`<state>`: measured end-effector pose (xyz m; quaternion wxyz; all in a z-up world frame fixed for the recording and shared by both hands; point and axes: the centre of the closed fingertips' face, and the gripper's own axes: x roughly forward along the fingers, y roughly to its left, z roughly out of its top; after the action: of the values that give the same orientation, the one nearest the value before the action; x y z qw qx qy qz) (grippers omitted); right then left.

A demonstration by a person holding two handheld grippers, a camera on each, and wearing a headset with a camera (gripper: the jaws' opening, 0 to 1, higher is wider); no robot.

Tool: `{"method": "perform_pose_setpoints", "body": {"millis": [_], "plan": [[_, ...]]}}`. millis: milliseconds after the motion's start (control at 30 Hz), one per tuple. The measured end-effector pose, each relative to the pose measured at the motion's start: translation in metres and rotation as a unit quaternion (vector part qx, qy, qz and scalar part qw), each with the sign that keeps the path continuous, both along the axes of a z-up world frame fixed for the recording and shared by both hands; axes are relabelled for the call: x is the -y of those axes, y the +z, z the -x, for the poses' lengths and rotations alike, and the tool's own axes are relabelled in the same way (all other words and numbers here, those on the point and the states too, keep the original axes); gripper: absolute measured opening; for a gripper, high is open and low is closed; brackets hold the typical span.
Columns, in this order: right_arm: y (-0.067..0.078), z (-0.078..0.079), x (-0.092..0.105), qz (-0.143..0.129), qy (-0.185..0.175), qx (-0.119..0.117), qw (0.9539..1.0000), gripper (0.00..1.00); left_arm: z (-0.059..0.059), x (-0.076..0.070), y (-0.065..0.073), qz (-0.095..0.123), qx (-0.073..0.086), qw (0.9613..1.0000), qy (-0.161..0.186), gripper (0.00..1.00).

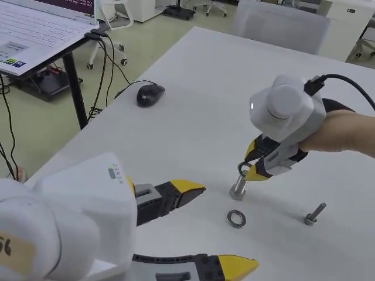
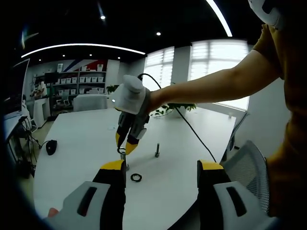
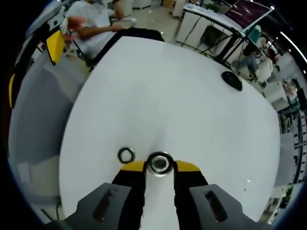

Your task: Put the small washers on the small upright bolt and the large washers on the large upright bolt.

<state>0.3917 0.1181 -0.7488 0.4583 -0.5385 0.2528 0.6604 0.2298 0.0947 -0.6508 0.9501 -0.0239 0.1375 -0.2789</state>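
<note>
Pinching washer (image 1: 243,170) over large bolt (image 1: 238,189): right claw (image 1: 252,166); left claw (image 1: 225,227) agape.

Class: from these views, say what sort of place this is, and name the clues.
Probably an office or lab workroom: a large white table with a computer mouse on it, an open laptop nearby, and a grey office chair.

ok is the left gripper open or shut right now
Open: the left gripper has its jaws spread wide apart in its own view, holding nothing.
</note>
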Motion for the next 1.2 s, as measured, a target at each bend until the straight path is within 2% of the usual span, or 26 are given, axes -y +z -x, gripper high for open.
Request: {"method": "perform_pose_setpoints", "body": {"millis": [567, 933, 1200], "plan": [[-0.016, -0.001, 0.001, 0.023, 0.008, 0.004, 0.9997, 0.21, 0.0, 0.0, -0.003, 0.003, -0.003, 1.0, 0.003, 0.59], [-0.036, -0.003, 0.002, 0.042, 0.008, 0.002, 0.9991, 0.22, 0.001, -0.001, -0.006, 0.005, -0.008, 0.9999, 0.005, 0.59], [-0.046, -0.004, 0.002, 0.046, 0.01, -0.004, 0.9989, 0.22, 0.0, -0.003, -0.006, 0.006, -0.009, 0.9999, 0.008, 0.59]]}}
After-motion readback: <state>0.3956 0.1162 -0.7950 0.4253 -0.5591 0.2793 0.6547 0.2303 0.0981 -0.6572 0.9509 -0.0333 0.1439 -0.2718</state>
